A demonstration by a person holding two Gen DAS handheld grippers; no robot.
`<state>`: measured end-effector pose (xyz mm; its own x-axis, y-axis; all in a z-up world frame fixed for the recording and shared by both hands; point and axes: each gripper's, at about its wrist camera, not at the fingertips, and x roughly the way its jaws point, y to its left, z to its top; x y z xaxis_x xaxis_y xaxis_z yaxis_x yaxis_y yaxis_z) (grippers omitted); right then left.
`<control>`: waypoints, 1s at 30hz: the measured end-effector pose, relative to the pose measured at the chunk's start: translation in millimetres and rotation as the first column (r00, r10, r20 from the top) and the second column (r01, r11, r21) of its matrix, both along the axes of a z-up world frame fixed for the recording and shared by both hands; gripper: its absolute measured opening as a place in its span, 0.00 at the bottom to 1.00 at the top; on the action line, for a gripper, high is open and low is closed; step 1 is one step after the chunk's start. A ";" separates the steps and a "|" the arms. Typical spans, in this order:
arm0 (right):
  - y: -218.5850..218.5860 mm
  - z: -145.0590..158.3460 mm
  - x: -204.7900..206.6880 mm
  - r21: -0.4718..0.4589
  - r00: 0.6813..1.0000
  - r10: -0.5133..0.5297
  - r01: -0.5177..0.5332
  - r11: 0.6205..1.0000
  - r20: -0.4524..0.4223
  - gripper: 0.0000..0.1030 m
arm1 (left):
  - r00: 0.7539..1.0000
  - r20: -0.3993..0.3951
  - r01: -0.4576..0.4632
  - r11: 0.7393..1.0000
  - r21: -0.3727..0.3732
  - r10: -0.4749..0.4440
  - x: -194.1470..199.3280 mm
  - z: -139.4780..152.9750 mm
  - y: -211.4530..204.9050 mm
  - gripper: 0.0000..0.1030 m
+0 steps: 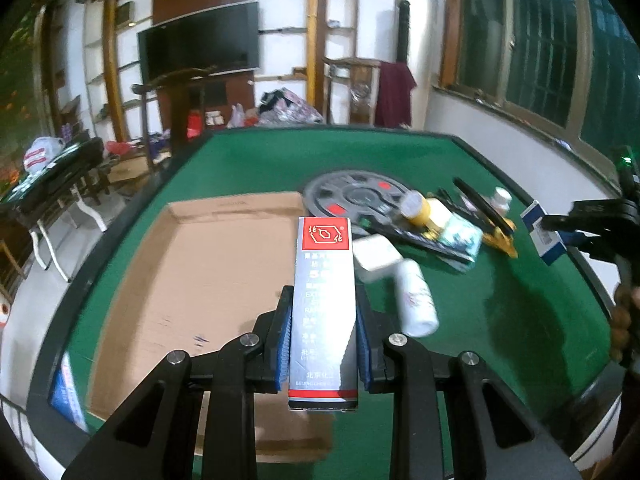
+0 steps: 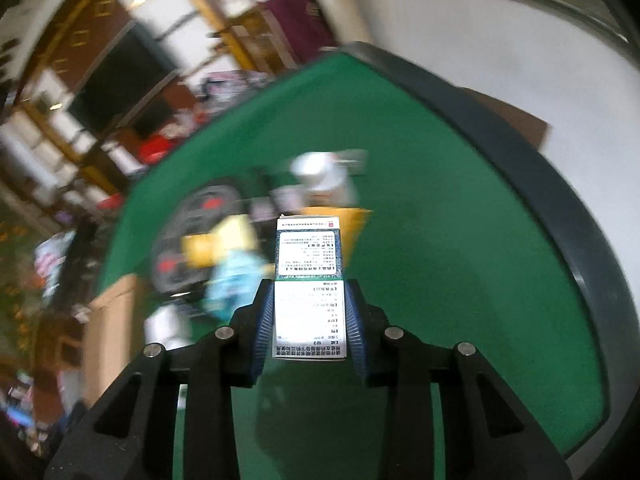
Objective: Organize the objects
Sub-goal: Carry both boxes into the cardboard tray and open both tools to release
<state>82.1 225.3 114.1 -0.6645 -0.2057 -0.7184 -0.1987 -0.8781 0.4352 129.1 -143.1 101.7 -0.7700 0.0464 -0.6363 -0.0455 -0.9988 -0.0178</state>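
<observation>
My left gripper (image 1: 323, 300) is shut on a tall silver box with a red logo (image 1: 326, 264), holding it upright above the near edge of a flat cardboard tray (image 1: 192, 280). My right gripper (image 2: 310, 288) is shut on a small white and blue medicine box (image 2: 308, 256), with its blue pads against both sides. In the left wrist view that gripper (image 1: 554, 226) and its blue and white box (image 1: 542, 236) appear at the right edge of the green table (image 1: 500, 320), with a hand behind them.
A heap lies mid-table: a white bottle on its side (image 1: 416, 300), a white box (image 1: 376, 254), a yellow bottle (image 1: 418, 210), a teal packet (image 1: 460, 236) and a small white bottle (image 1: 502, 198). A round grey panel (image 1: 352, 196) sits beside them. A blue box (image 1: 68, 392) rests at the near left rim.
</observation>
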 end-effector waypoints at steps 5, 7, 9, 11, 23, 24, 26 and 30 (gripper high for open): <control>-77.4 31.1 -4.4 -0.024 0.977 0.197 -0.200 0.980 -0.077 0.31 | 0.997 -0.012 -0.076 0.996 -0.040 0.076 -14.0 8.5 -34.9 0.22; -116.9 31.1 -12.8 -0.042 0.958 0.277 -0.281 0.959 -0.077 0.31 | 0.995 -0.005 -0.098 0.994 -0.055 0.098 -22.7 7.4 -46.7 0.22; -148.5 28.1 -19.3 -0.042 0.940 0.333 -0.336 0.941 -0.067 0.31 | 0.994 0.005 -0.107 0.991 -0.076 0.108 -33.3 3.7 -53.6 0.22; -180.9 21.4 -31.6 -0.048 0.922 0.384 -0.387 0.921 -0.055 0.31 | 0.994 0.012 -0.104 0.990 -0.098 0.106 -46.1 -1.1 -57.7 0.22; -278.4 -32.6 -102.3 0.029 0.897 0.434 -0.438 0.899 0.085 0.31 | 0.980 0.169 -0.106 0.994 -0.020 0.108 -129.9 -53.8 -88.0 0.22; -279.9 -37.4 -105.8 0.031 0.897 0.433 -0.437 0.899 0.094 0.31 | 0.978 0.175 -0.107 0.994 -0.021 0.109 -133.1 -57.0 -88.8 0.22; -280.3 -42.9 -110.2 0.035 0.896 0.432 -0.437 0.899 0.105 0.31 | 0.974 0.200 -0.105 0.994 -0.005 0.104 -139.0 -64.0 -90.8 0.22; -284.5 -47.4 -114.3 0.065 0.895 0.434 -0.442 0.895 0.103 0.32 | 0.974 0.194 -0.116 0.993 -0.010 0.116 -142.6 -68.0 -94.3 0.22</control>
<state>-32.2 -59.2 66.7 -0.4580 -0.3985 -0.7946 0.1820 -0.9170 0.3549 -13.5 -237.4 33.7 -0.6325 -0.0348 -0.7738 0.0747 -0.9971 -0.0162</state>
